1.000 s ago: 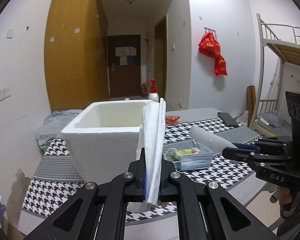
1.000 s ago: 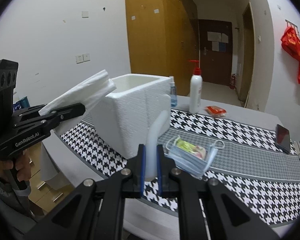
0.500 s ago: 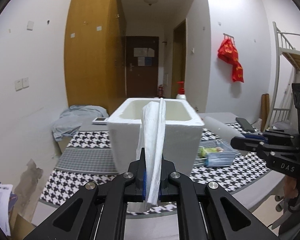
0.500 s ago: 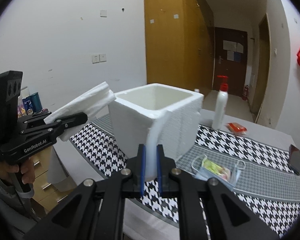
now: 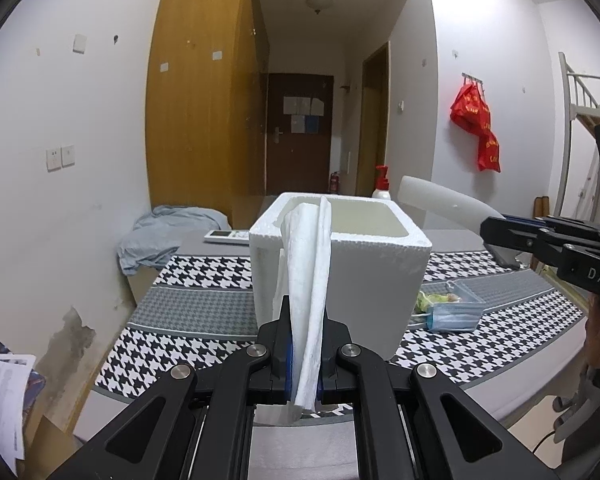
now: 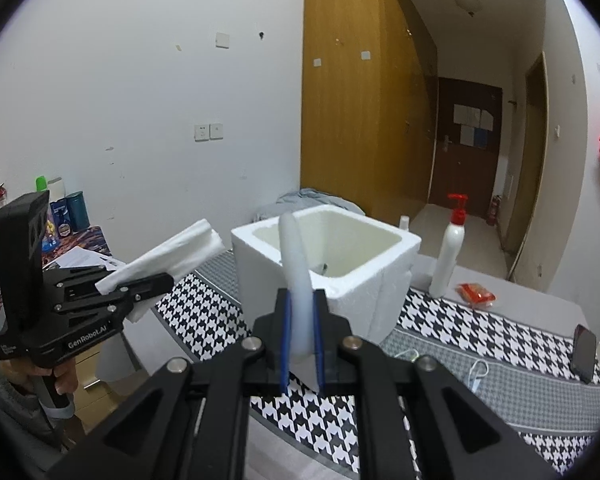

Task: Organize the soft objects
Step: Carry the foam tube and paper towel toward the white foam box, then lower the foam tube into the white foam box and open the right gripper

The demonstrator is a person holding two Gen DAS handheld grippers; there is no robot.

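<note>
1. The left hand-held gripper (image 5: 303, 356) is squeezed tight on a folded white paper towel (image 5: 309, 280), which sticks up in front of the camera.
2. The right hand-held gripper (image 6: 301, 344) pinches a soft white foam strip (image 6: 296, 276) that bends up and over.
3. A big white foam box (image 5: 364, 276) with an open top stands on the worktop with the black and white checked cloth (image 5: 204, 284). It is just past both held things.
4. In the left view the towel hides part of the box's front.
5. A blue face mask (image 5: 454, 314) lies on the worktop beside the box, with a small green packet (image 5: 434, 300) touching it.
6. A white pump bottle with a red top (image 6: 448, 256) stands behind the box, and a small red packet (image 6: 476, 293) lies near it.
7. A black phone (image 6: 583, 354) lies far to the right.
</note>
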